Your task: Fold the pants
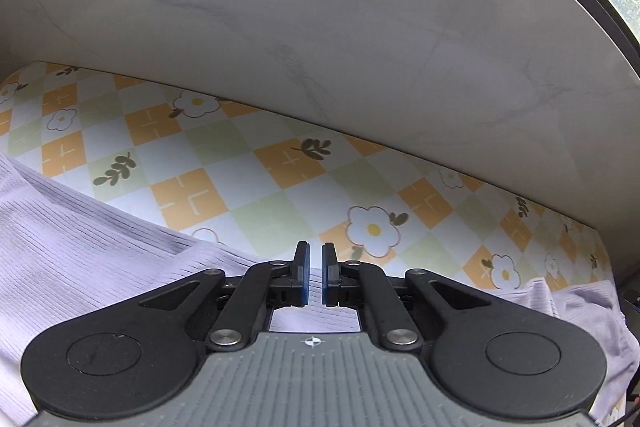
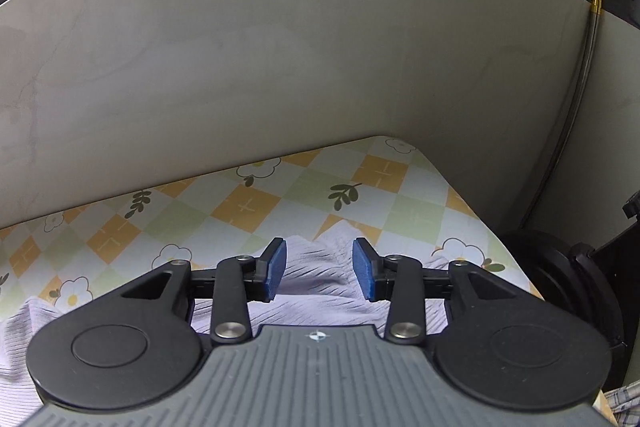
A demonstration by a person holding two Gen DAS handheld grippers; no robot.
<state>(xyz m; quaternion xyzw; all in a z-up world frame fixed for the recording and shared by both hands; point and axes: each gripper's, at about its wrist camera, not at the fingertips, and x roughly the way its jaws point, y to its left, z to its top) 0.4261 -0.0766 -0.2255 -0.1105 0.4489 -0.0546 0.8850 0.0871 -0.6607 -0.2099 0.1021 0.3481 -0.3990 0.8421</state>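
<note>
Pale lilac ribbed pants [image 1: 80, 259] spread under both grippers on the table [image 1: 248, 155].
Left gripper [image 1: 316, 267] jaws nearly together, clamping nothing; right gripper [image 2: 320, 267] jaws apart above bunched fabric. Long axis running sideways beneath the jaws; floral checkered cloth beyond, then wall [image 2: 280, 47].

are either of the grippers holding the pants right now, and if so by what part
Nothing is held. The left gripper shows a narrow empty gap between its jaws; the right gripper is open above the lilac pants.
</note>
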